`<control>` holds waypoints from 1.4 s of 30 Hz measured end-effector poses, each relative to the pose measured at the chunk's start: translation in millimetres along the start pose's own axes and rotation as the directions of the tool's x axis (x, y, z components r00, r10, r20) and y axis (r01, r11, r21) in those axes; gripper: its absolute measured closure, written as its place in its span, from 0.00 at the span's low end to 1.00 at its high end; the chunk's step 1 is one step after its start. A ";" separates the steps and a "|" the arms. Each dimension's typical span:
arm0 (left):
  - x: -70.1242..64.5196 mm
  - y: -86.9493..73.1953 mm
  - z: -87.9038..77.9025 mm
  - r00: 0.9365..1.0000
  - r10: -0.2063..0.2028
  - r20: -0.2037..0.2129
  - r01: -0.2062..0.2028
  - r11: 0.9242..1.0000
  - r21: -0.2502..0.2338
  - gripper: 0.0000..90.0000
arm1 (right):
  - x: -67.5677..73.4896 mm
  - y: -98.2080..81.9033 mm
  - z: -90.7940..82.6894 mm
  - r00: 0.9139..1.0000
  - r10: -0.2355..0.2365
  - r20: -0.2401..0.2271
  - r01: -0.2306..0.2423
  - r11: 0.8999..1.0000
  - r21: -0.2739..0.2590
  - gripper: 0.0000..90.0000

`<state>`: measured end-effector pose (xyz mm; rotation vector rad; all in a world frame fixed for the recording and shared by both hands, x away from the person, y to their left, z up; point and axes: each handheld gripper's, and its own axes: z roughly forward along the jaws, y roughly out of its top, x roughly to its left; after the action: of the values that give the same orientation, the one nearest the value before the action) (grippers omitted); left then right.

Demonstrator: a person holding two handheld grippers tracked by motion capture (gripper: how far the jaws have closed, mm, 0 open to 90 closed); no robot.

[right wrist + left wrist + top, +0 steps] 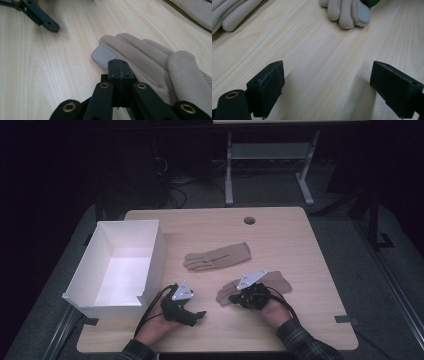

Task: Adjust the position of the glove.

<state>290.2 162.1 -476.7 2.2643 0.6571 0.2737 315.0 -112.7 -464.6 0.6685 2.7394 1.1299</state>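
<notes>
Dim high view, dark surroundings, brighter sharp gripper views, soft shadows

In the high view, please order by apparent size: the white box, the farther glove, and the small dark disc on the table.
1. White box, clearly the largest.
2. Farther glove.
3. Dark disc, the smallest, though it lies farthest from the camera.

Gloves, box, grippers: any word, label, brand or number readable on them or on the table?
None readable. The near glove and far glove are plain beige with blank grey fingertip patches; the white box, table, left gripper and right gripper carry no markings.
</notes>
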 end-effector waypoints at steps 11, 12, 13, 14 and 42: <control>0.0 0.0 0.0 1.000 0.000 0.000 0.000 1.000 0.000 0.13 | -10.1 2.0 -22.3 0.999 0.019 0.033 -0.018 0.999 -0.040 1.00; 0.0 0.0 0.0 1.000 0.000 0.000 0.000 1.000 0.000 0.13 | -13.5 0.8 -26.6 0.999 0.026 0.041 -0.024 0.999 -0.046 1.00; 0.0 0.0 0.0 1.000 0.000 0.000 0.000 1.000 0.000 0.13 | -13.5 0.8 -26.6 0.999 0.026 0.041 -0.024 0.999 -0.046 1.00; 0.1 0.0 0.0 1.000 0.001 0.000 -0.001 1.000 0.000 0.13 | -24.8 -5.0 -39.5 0.996 0.052 0.070 -0.047 0.997 -0.067 1.00; -0.1 0.0 0.1 1.000 -0.001 -0.001 0.001 1.000 -0.001 0.13 | -89.1 -71.6 -83.2 0.950 0.179 0.256 -0.197 0.979 0.049 1.00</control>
<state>290.1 162.0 -476.8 2.2629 0.6587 0.2739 348.0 -250.1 -460.6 1.0261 2.5545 0.9069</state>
